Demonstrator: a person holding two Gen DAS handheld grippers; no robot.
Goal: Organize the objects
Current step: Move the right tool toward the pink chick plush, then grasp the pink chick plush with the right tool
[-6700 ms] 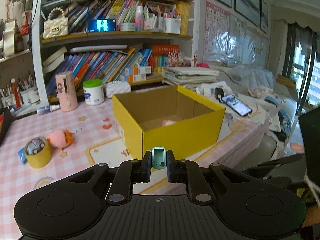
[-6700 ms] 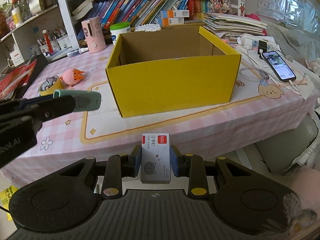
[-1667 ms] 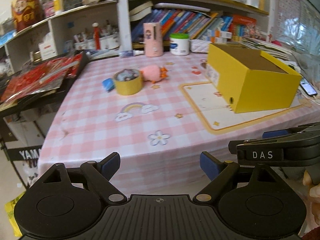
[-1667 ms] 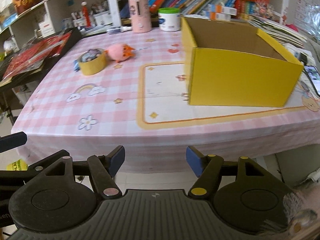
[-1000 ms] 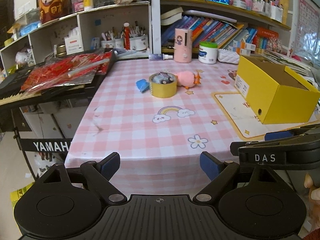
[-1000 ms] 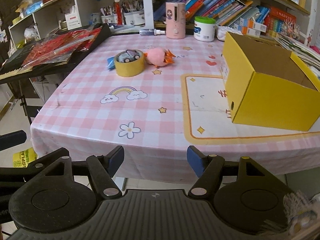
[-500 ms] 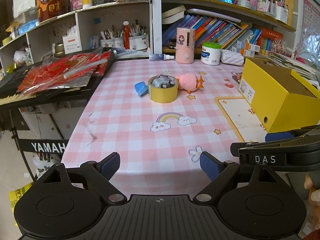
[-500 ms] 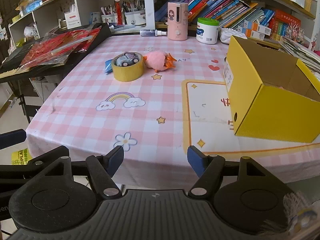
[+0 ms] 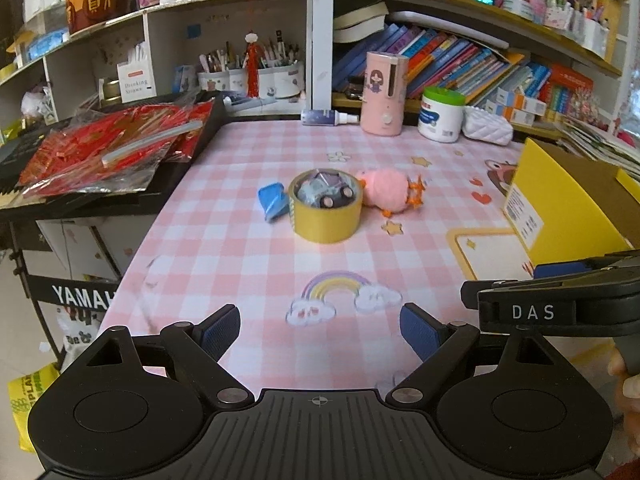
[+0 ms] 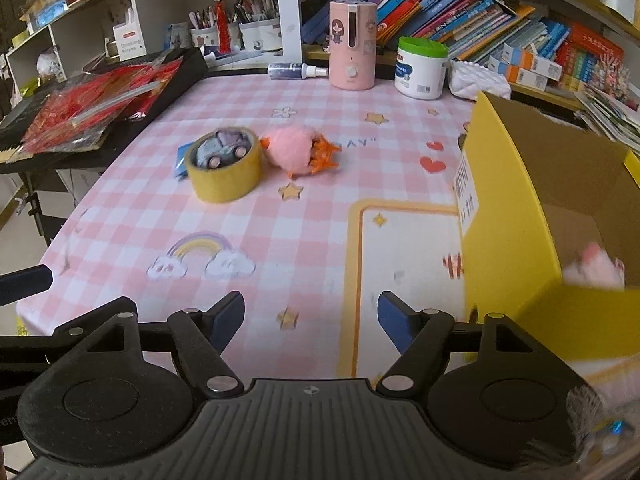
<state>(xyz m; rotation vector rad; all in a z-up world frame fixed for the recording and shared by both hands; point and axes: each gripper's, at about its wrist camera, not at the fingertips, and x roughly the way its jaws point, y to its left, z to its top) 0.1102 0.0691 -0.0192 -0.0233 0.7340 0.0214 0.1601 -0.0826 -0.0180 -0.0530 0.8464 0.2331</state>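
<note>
While both the left gripper (image 9: 320,326) and the right gripper (image 10: 311,312) stand released and empty, the right's jaws having just been widening, the tape roll (image 9: 326,210) with its toy car (image 9: 327,194) lies well ahead of them, so approach straddling it squarely.

Crowded bookshelves (image 9: 460,60) rise behind a table (image 9: 240,264) under pink checked cloth.

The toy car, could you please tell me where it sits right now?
The toy car sits inside the yellow tape roll on the pink checked tablecloth, between a blue item and the pink plush toy.
</note>
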